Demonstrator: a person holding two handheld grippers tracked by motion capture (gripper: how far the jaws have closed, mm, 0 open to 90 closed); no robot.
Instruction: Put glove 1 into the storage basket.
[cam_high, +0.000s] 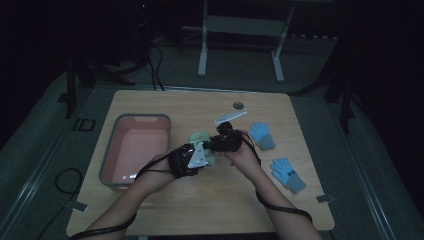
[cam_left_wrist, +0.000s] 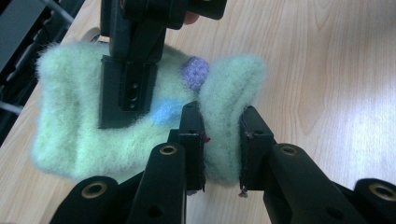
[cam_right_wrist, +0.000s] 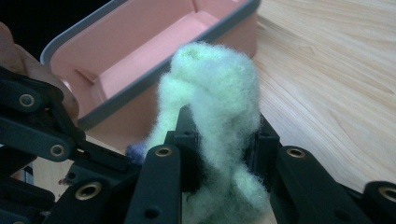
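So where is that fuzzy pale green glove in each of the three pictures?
High view: the green glove sits mid-table, between the two grippers, right of the pink bin.
Left gripper view: it fills the left and centre, one fold pinched between the near jaws.
Right gripper view: it rises at centre, bunched between the jaws.
Shared landmark: the pink bin, behind the glove in the right gripper view.

Fuzzy pale-green glove (cam_left_wrist: 93, 126) w/ purple & blue dots, bunched, held above table.

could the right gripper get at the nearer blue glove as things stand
Probably not yet: the right gripper is shut on the fuzzy green glove, which the left gripper also grips. The path to the blue glove looks free.
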